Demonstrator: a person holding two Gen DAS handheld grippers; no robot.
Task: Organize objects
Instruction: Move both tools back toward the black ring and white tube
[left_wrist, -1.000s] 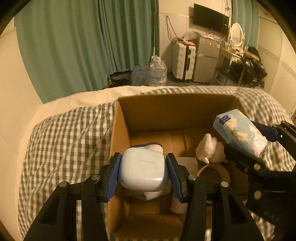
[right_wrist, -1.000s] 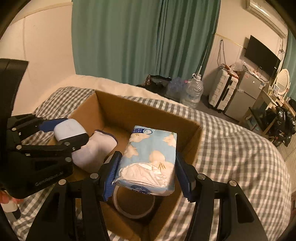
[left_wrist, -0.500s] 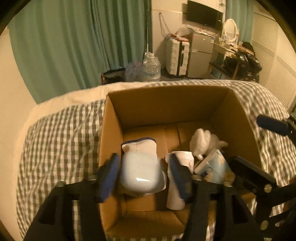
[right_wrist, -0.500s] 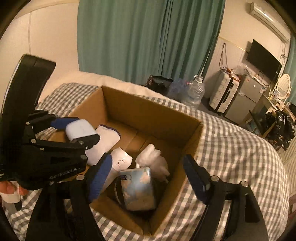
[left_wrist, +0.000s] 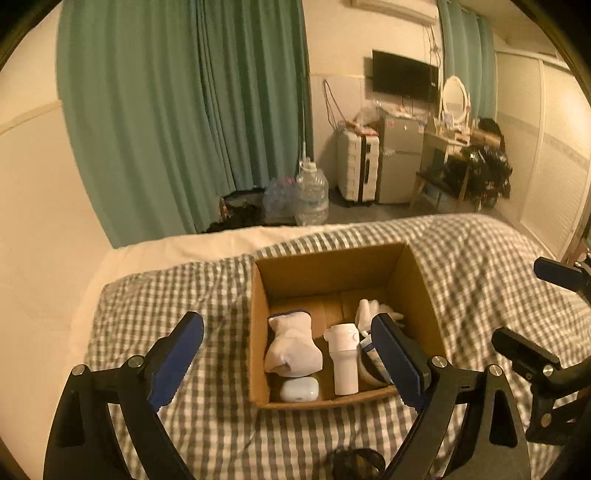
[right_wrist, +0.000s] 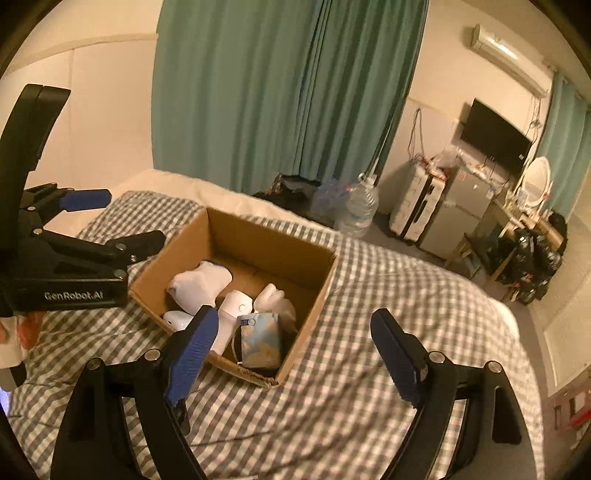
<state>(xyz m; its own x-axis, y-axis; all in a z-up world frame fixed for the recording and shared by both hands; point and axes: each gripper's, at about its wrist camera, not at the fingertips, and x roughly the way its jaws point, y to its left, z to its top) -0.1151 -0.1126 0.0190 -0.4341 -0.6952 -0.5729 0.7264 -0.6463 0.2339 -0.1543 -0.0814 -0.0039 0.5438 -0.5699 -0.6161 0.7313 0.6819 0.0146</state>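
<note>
Cardboard, light but floppy-walled, the box (left_wrist: 406, 280) sits on the bed (left_wrist: 184, 295) ahead of both grippers' wide-apart, empty fingers (left_wrist: 177, 350), holding a soft sock (left_wrist: 291, 347), a squashable tissue pack (right_wrist: 258, 339) and a small, smooth, likely slippery earbud case (left_wrist: 299, 389) best pinched across its flat sides.

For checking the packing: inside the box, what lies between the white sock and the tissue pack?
A white bottle lies between the sock and the tissue pack in the box, seen in both views.
</note>
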